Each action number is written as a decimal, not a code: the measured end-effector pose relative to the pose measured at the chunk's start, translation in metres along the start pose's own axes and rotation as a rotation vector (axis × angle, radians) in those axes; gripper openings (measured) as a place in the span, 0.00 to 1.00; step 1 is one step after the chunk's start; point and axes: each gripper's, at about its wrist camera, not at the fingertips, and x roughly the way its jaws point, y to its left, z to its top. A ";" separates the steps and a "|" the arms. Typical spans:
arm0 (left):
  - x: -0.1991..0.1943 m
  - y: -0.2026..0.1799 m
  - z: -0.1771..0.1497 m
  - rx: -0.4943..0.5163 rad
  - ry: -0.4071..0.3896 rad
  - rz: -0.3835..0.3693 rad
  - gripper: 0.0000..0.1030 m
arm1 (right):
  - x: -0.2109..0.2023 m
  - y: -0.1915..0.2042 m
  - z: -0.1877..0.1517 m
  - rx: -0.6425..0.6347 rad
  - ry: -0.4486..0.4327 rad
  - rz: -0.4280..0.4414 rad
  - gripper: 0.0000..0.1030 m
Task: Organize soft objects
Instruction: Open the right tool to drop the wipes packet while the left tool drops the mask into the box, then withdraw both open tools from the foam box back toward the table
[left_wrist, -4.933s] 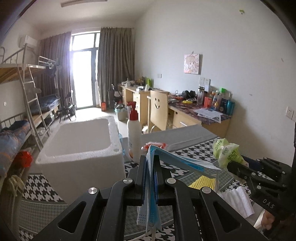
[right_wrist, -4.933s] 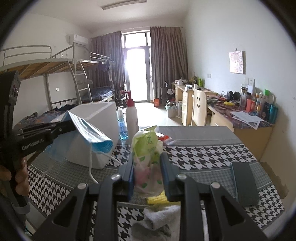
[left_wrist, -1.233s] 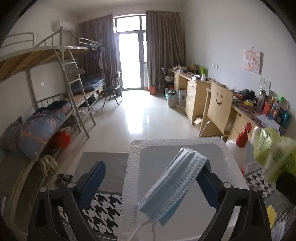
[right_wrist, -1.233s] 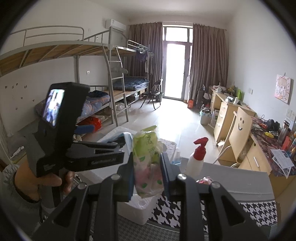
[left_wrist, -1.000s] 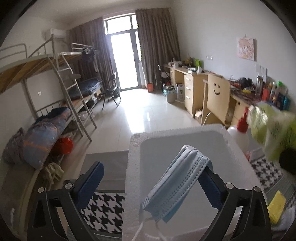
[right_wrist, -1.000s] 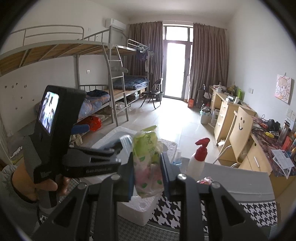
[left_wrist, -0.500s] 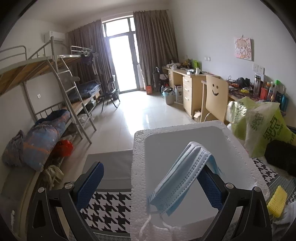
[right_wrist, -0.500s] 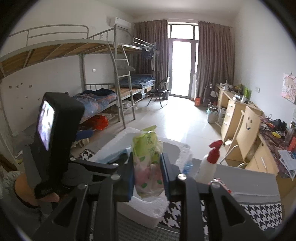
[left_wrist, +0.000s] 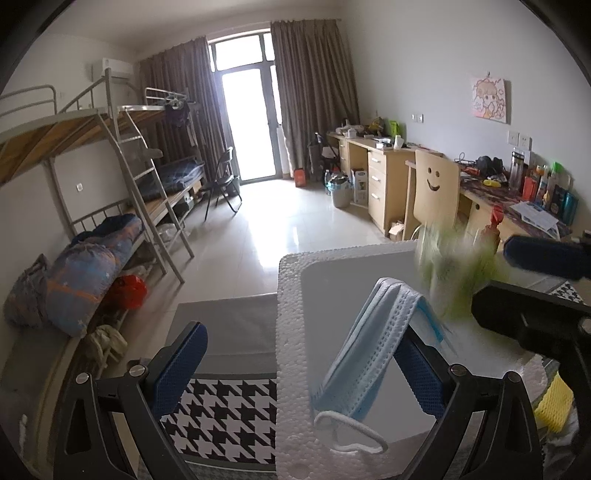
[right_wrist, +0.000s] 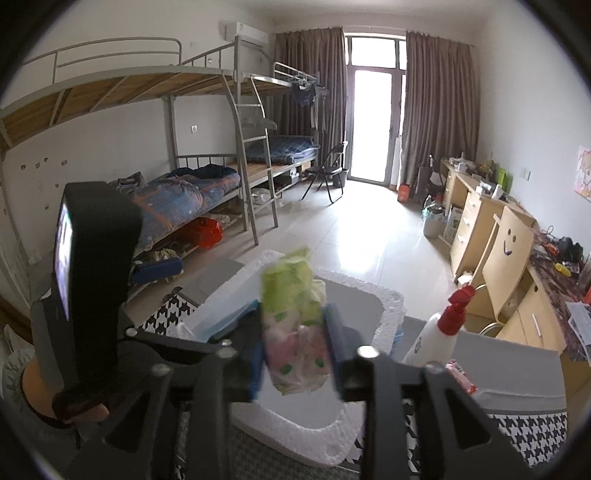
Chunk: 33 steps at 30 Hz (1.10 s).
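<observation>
Fingers (right_wrist: 258, 354) of my right gripper (right_wrist: 295, 354) opening, green snack bag (right_wrist: 295, 332) between them over the white foam box (right_wrist: 384, 306), my left gripper (left_wrist: 299, 362) wide open, blue face mask (left_wrist: 373, 350) hanging on its right finger above the box, spray bottle (right_wrist: 439, 336) beside it on the table (right_wrist: 517, 384).

bunk beds (right_wrist: 207, 155), desks (left_wrist: 373, 173), bright curtained balcony door (left_wrist: 251, 107).
</observation>
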 end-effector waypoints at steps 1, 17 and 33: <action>0.000 0.001 0.000 -0.001 0.000 0.000 0.96 | 0.000 -0.002 0.000 0.008 -0.001 0.007 0.56; -0.009 -0.001 -0.003 0.018 -0.030 -0.061 0.96 | 0.010 0.002 0.000 -0.010 0.025 0.002 0.57; -0.010 0.007 0.000 -0.033 -0.035 -0.048 0.96 | 0.016 -0.006 0.003 0.019 0.046 -0.013 0.58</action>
